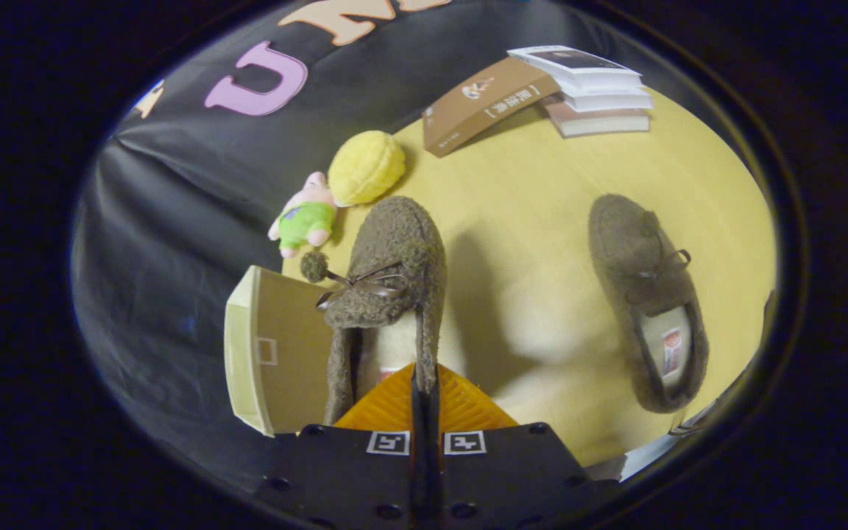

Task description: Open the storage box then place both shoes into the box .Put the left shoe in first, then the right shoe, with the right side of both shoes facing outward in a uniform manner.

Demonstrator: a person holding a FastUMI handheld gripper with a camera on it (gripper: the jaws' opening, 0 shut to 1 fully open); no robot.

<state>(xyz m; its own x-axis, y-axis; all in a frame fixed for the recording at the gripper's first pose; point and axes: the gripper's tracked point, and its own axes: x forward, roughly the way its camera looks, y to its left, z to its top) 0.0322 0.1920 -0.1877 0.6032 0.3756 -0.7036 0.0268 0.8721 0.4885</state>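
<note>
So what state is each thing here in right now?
Gripper: fingers shut on the held shoe's side wall.
Held shoe: gripped, lifted over the table's edge, toe pointing away.
Other shoe: lying flat on the table, untouched.
Box flap: open, beside the held shoe.
Brown book: leaning on the book stack.
Plush toy: lying down.

Gripper [425,401]: black body, two square coded markers, round screw holes, ridged jaws.

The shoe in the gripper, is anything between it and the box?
Nothing visible does. The gripper is shut on the shoe at its heel wall, and the box sits right beside and below it, its flap swung open. The other shoe lies apart on the table.
</note>
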